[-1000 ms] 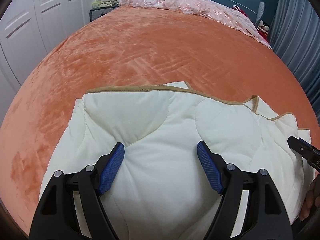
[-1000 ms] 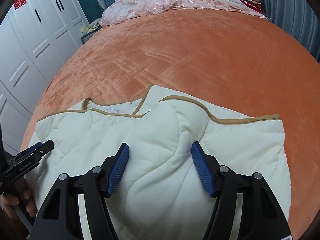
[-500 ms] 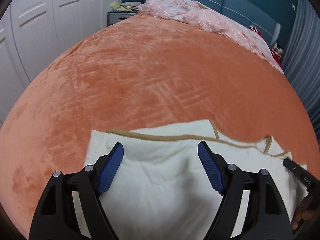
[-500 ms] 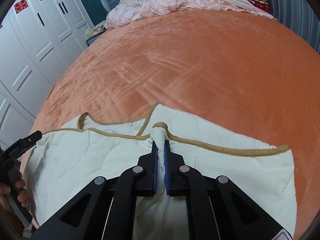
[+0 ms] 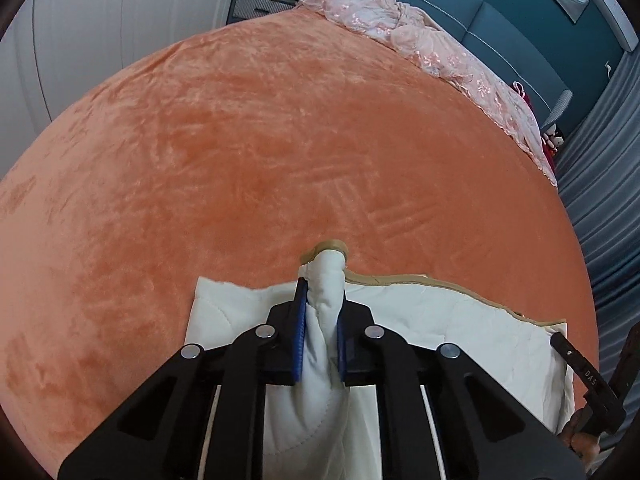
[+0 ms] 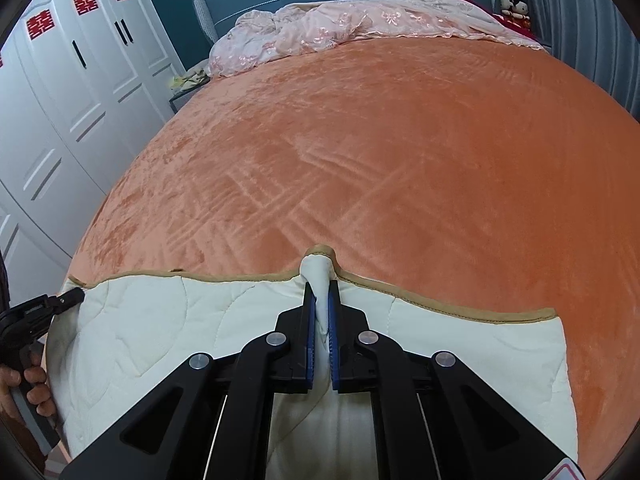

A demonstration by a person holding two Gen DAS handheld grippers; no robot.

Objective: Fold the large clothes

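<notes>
Two grips now logged where a second ago we had none. Left gripper [image 5: 321,332], lower centre of its frame: fingers open half a second back, now clamped on a bunched fold of the cream quilted garment [image 5: 460,328]. Right gripper [image 6: 320,332], lower centre: fingers pinched on the tan-trimmed hem, as half a second ago. Garment lies at the near edge of the orange bed [image 6: 380,152]. We judge both far corners secured, fold-over ready. Upper frame: pink bedding [image 6: 352,24], untouched.
</notes>
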